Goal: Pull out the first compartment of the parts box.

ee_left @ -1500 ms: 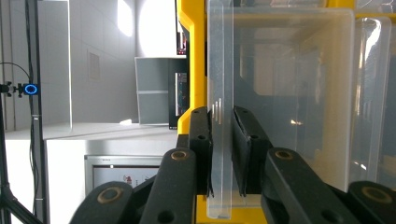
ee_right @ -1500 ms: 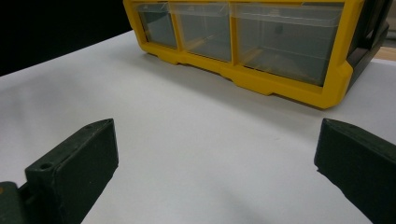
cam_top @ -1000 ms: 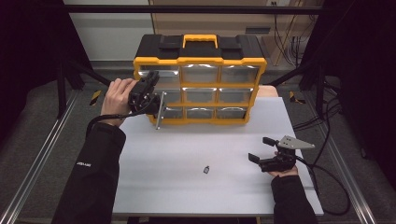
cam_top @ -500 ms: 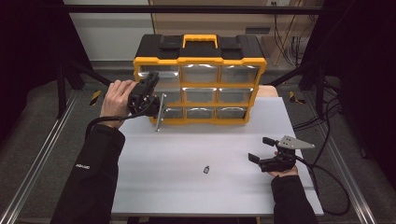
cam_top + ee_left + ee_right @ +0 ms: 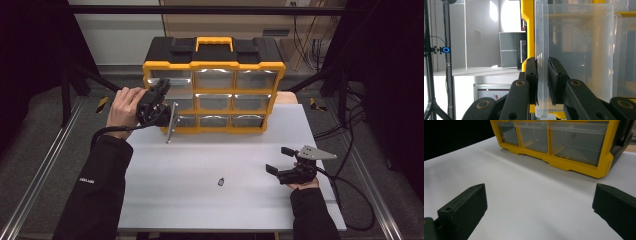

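Your left gripper [image 5: 543,82] pinches the clear plastic drawer front [image 5: 541,50] of the yellow-and-black drawer cabinet [image 5: 215,65], frame centre-left; your right gripper [image 5: 279,160] sits wide open, lower right.

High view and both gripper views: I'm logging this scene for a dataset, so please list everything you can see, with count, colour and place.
Drawer organiser: one, yellow frame with black top and yellow handle, at the table's far edge, nine clear drawers.
Clear drawer: one, transparent, at the organiser's left column, its front lip pinched by the left tool.
Small object: one, dark, lying on the table between the hands; too small to identify.
Table: one, white, under everything.
Cables: dark, trailing off the table's right side.
Left tool: one, black, jaws closed on the drawer lip, held in the left hand.
Right tool: one, black with a grey plate, jaws open, low over the table's right part.
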`<state>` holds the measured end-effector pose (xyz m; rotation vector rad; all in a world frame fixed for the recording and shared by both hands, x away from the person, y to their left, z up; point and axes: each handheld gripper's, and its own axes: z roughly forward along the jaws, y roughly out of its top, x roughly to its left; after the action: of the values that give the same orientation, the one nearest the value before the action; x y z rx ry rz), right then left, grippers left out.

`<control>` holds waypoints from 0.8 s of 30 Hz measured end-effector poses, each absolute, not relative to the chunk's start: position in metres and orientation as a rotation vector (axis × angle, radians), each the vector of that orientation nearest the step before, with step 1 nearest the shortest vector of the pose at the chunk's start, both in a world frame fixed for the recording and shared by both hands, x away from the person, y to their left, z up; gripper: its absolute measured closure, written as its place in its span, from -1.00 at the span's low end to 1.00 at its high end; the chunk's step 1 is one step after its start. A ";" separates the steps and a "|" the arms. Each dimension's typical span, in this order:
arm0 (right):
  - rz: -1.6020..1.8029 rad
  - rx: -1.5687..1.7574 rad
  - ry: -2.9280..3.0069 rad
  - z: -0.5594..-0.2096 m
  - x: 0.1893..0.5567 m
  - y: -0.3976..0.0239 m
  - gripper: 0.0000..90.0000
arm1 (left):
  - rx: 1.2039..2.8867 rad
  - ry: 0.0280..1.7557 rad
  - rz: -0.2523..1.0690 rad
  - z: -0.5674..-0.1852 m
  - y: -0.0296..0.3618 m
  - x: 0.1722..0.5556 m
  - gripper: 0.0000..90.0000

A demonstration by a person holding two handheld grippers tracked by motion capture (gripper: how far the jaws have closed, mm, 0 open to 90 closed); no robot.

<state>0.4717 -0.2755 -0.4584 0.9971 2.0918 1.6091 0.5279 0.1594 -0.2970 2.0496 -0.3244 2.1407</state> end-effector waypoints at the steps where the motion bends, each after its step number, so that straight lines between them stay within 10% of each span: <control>1: 1.609 0.997 2.091 -0.458 0.472 -0.276 -0.99 | 2.049 -0.325 2.142 -0.297 0.159 0.528 0.75; 24: 1.605 0.998 2.093 -0.459 0.472 -0.275 -0.99 | 2.035 -0.358 2.176 -0.299 0.161 0.518 0.76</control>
<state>0.4718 -0.2751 -0.4588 0.9978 2.0930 1.6046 0.5182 0.1614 -0.2992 2.0352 -0.3583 2.1762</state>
